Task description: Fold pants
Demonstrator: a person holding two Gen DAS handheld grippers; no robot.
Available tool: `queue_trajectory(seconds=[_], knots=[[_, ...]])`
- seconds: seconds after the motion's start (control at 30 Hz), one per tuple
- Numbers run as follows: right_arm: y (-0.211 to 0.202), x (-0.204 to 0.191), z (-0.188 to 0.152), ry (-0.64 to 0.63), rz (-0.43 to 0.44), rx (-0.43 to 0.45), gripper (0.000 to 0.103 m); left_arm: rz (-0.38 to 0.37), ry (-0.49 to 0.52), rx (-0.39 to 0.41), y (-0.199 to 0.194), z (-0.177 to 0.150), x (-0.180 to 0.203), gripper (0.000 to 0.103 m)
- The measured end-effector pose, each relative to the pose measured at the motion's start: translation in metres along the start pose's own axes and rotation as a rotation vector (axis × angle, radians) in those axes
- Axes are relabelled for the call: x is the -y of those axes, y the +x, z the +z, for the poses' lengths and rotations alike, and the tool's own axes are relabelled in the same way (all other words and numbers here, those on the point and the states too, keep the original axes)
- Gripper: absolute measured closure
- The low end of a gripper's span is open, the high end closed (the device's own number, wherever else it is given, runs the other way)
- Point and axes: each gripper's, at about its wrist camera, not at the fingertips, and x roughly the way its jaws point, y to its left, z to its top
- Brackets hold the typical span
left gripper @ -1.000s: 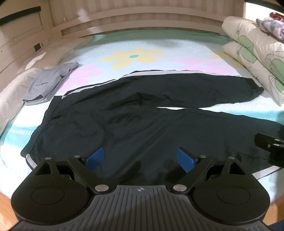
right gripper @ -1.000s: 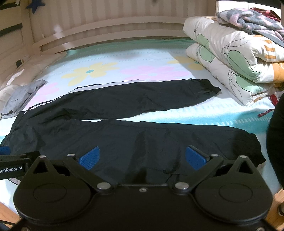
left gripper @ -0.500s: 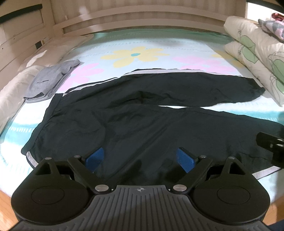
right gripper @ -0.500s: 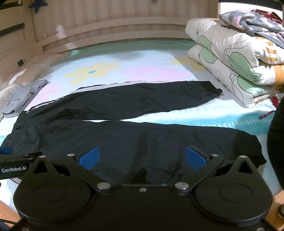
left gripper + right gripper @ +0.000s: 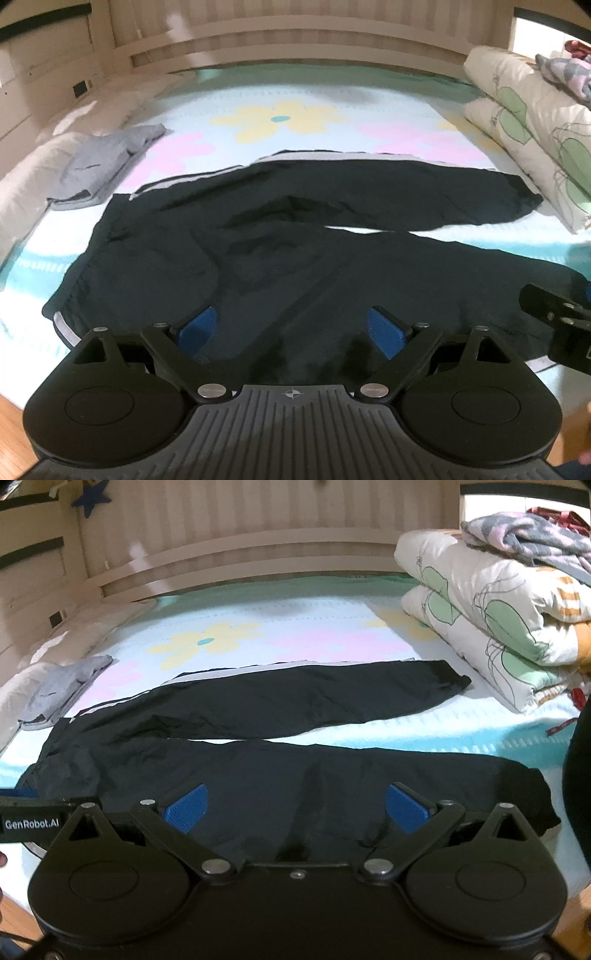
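Observation:
Black pants [image 5: 280,236] with a white side stripe lie spread flat on the flowered bed sheet [image 5: 280,118], waistband at the left, both legs running to the right. In the right wrist view the same pants [image 5: 280,709] fill the middle. My left gripper [image 5: 291,330] hovers over the near leg close to the waist, open, with nothing between its blue pads. Over the same leg but further toward the cuff, my right gripper [image 5: 295,806] is also open and empty. The right gripper's body shows at the right edge of the left wrist view.
A folded grey garment [image 5: 107,162] lies at the left near white pillows [image 5: 33,173]. Stacked floral quilts [image 5: 491,627] with a crumpled patterned cloth [image 5: 528,539] on top stand at the right. A wooden bed rail [image 5: 240,561] runs behind.

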Motion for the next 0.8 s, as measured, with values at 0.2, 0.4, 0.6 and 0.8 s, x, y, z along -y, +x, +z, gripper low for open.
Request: queue_trajectory(seconds=[0.2,0.4,0.6,0.8], knots=[[-0.002,-0.014,-0.001,-0.106,-0.108,0.064,0.0,0.036,-0.035,0.036,0.004,0.005,-0.013,0.014],[0.008,-0.021,-0.002,-0.181,-0.149,0.028,0.001,0.006,-0.021,-0.053,0.02,0.023,-0.028,0.016],[0.018,-0.024,0.021,-0.232,-0.017,0.004,0.001,0.051,0.002,-0.021,0.023,0.059,-0.035,0.016],[0.051,-0.037,0.064,-0.309,0.091,0.05,0.002,0.103,-0.002,0.018,0.042,0.094,-0.043,0.015]])
